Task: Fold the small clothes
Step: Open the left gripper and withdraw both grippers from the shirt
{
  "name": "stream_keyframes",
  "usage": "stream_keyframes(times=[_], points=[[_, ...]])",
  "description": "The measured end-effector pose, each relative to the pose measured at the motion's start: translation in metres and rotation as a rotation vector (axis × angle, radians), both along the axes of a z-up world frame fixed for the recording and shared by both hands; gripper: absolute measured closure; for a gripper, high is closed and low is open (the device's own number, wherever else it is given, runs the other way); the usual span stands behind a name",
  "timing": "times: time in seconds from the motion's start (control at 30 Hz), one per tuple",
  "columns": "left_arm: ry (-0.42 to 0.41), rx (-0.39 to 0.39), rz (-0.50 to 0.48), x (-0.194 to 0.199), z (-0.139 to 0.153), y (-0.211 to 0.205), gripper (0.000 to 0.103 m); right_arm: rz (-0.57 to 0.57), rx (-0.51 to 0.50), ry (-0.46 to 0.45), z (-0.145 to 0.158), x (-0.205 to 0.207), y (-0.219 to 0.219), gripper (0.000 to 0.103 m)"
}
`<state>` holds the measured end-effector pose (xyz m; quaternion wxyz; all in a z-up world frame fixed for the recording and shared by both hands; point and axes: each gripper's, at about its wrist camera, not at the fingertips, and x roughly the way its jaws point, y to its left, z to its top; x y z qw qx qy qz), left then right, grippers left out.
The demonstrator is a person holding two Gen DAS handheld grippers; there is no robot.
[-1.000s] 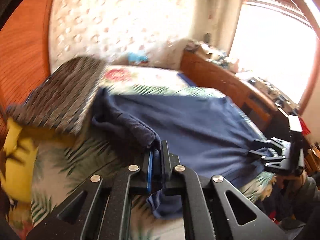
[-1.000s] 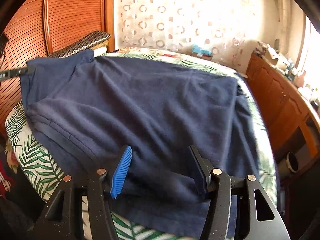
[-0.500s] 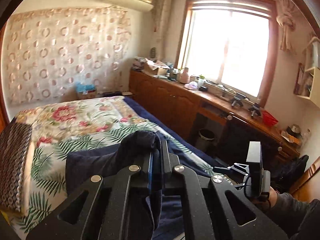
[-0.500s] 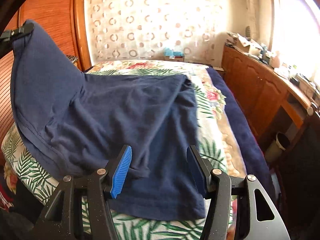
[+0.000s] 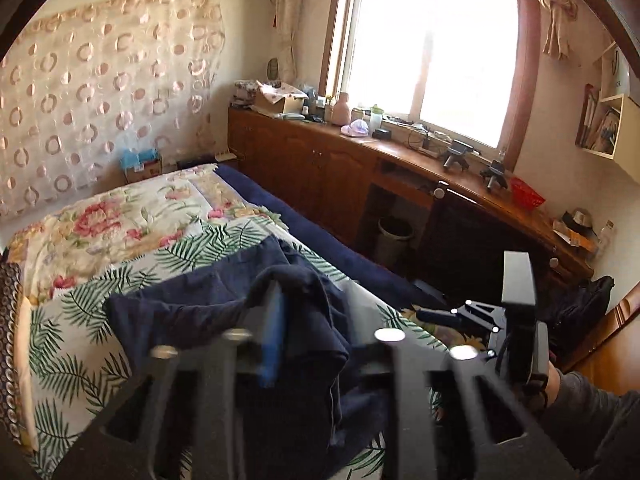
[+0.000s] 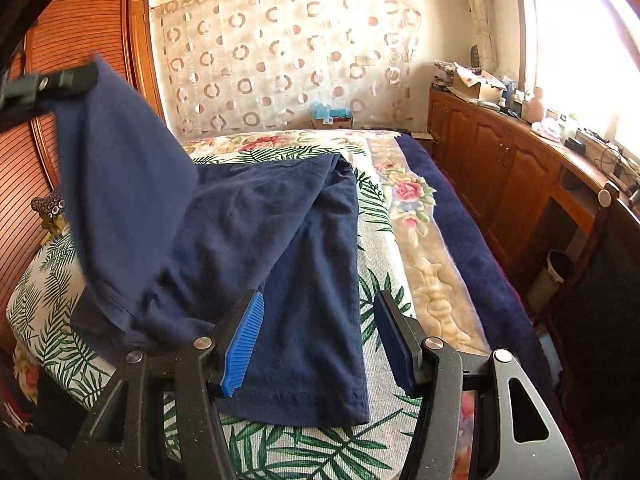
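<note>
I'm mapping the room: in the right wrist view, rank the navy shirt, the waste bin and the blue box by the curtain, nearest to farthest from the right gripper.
1. Navy shirt: under the right gripper.
2. Waste bin: on the floor, right.
3. Blue box: beyond the bed's far end, by the curtain.

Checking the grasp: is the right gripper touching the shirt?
Apart. The right wrist view shows the right gripper open above the shirt, both pads bare.
</note>
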<state>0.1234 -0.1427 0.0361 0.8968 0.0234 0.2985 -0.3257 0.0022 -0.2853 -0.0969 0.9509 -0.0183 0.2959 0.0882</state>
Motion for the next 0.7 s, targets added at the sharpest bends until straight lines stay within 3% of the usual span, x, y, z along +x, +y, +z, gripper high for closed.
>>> stream_keyframes(times=[0.13, 0.3, 0.7], points=[[0.006, 0.015, 0.022, -0.005, -0.005, 0.005, 0.038, -0.006, 0.006, -0.008, 0.004, 0.004, -0.003, 0.044], [0.001, 0.027, 0.068, -0.013, -0.015, 0.031, 0.034, 0.007, 0.003, -0.030, 0.008, 0.006, -0.001, 0.044], [0.016, 0.061, 0.279, -0.027, -0.050, 0.101, 0.034, 0.098, -0.036, -0.016, 0.007, 0.030, 0.032, 0.044]])
